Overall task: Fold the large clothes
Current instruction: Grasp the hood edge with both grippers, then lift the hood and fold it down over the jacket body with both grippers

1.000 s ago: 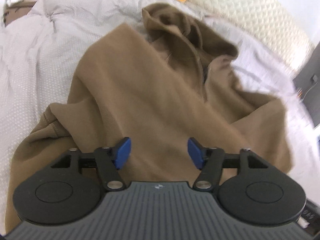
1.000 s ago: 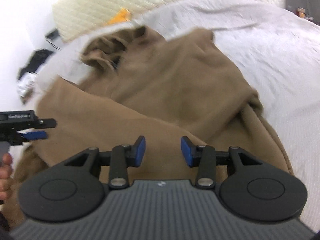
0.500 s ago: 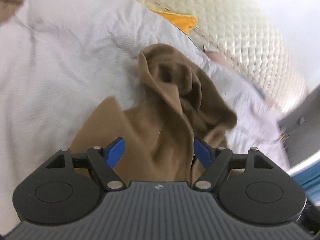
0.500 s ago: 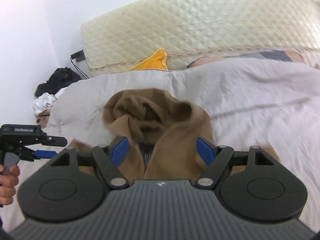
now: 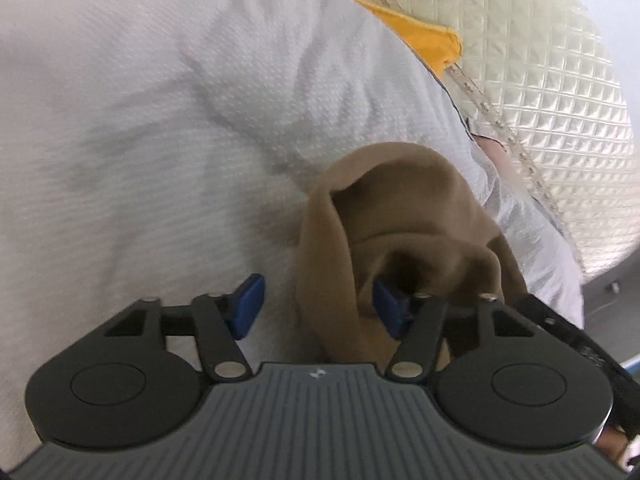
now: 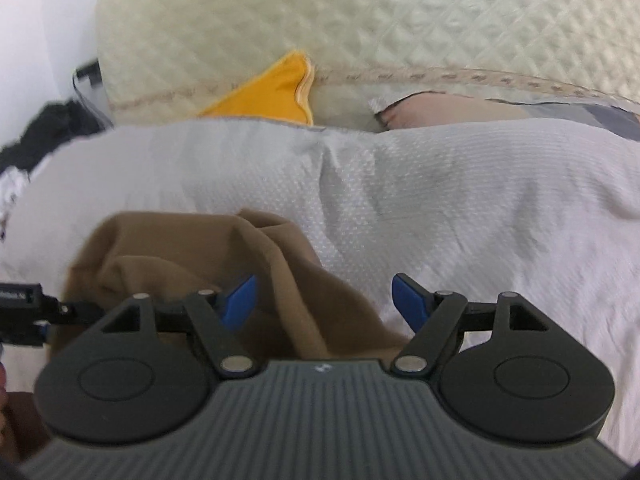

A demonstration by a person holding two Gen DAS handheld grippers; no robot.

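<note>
Change since earlier frames: both views have run up the garment from its broad body to the hood end; headboard now fills the far field.
Garment: brown hoodie (image 5: pixel 404 216), soft matte fleece, lying on the bed; its hood bunched into a deep rounded pocket with thick rolled edges.
Bedding: white bedspread (image 5: pixel 160 128), fine dotted weave, shallow creases.
Headboard: cream quilted panel (image 6: pixel 400 12), diamond stitching, braided trim along the lower edge.
Other cloth: orange fabric (image 6: pixel 272 92), smooth, wedged between bedspread and headboard.
Left view only: hood interior seen from above; part of the other tool at the right edge.
Right view only: dark clothing heap (image 6: pixel 44 128) at far left; pink-and-grey pillow (image 6: pixel 460 110) behind the bedspread.
Left gripper (image 5: pixel 318 306): jaws parted and just been closing; hood edge stands between them, right blue pad inside the hood pocket, touching fleece; left pad clear over the bedspread; no pinch.
Right gripper (image 6: pixel 326 302): jaws wide apart, having just opened; hoodie folds lie below and between the pads; contact cannot be told.
</note>
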